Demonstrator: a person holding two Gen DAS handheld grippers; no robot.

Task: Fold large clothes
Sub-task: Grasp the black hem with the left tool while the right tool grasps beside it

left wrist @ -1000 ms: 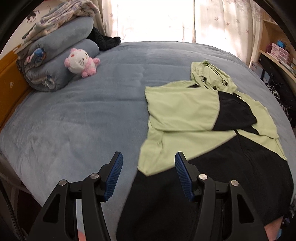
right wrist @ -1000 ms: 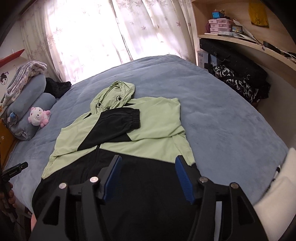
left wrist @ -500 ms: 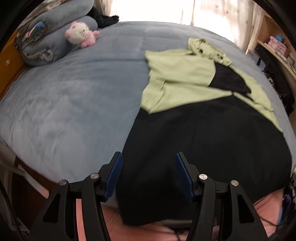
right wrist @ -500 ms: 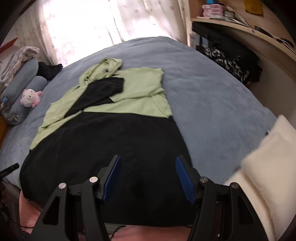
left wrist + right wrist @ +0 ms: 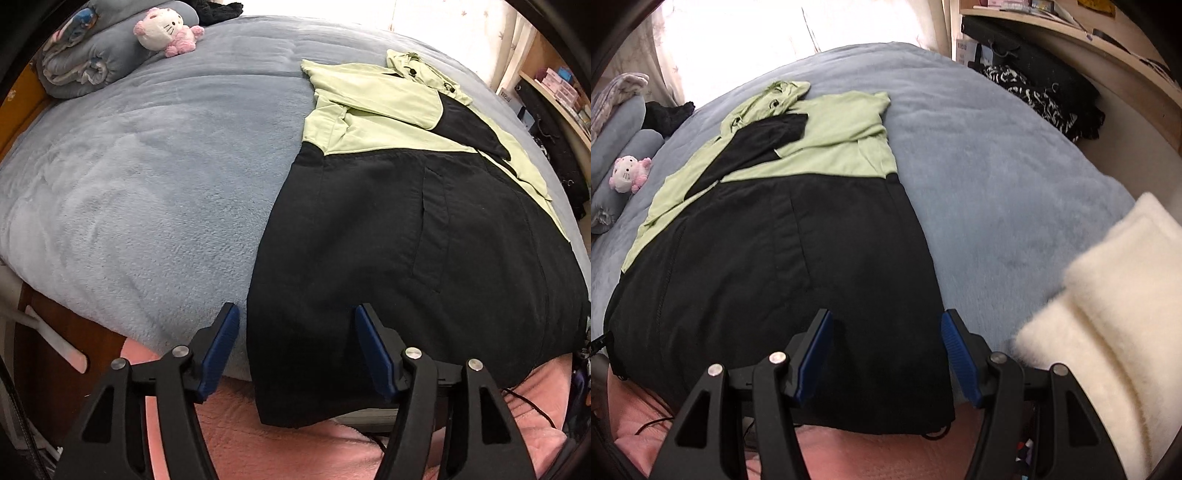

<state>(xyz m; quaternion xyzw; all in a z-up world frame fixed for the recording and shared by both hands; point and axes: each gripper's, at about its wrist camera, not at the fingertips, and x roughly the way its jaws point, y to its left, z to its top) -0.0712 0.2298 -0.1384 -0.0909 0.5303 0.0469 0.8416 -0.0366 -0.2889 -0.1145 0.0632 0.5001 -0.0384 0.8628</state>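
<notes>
Jacket (image 5: 388,236) flat on bed (image 5: 147,192), long axis running from near edge to far side: black hem nearest, green hood (image 5: 775,96) pointing away toward window. Sleeves folded across chest. Left gripper (image 5: 297,350) agape over hem's left corner, jaws just widened, not pinching cloth. Right gripper (image 5: 886,354) agape over right corner, pads clear of fabric.

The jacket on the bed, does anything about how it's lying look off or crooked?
Mostly tidy: the jacket lies flat on the blue blanket, sleeves folded across its chest. One oddity: its black hem hangs past the bed's near edge instead of resting fully on it.
</notes>
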